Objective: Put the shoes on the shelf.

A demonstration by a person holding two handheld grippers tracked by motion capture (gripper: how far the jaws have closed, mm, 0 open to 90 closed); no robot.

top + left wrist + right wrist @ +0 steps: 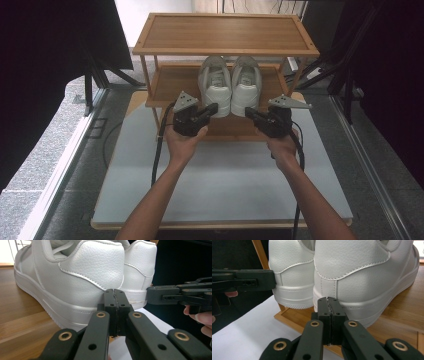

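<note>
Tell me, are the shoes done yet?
Both white shoes already stand side by side on the rack's middle shelf, heels towards the person. The left gripper and right gripper are shut and empty, their tips right at the heels. Probably only a last nudge inward remains, since the heels overhang the shelf edge.

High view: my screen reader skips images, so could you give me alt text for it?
A pair of white sneakers sits heels-forward on a wooden rack's lower shelf; a person's left tongs and right tongs, both shut, point at the heels.
</note>
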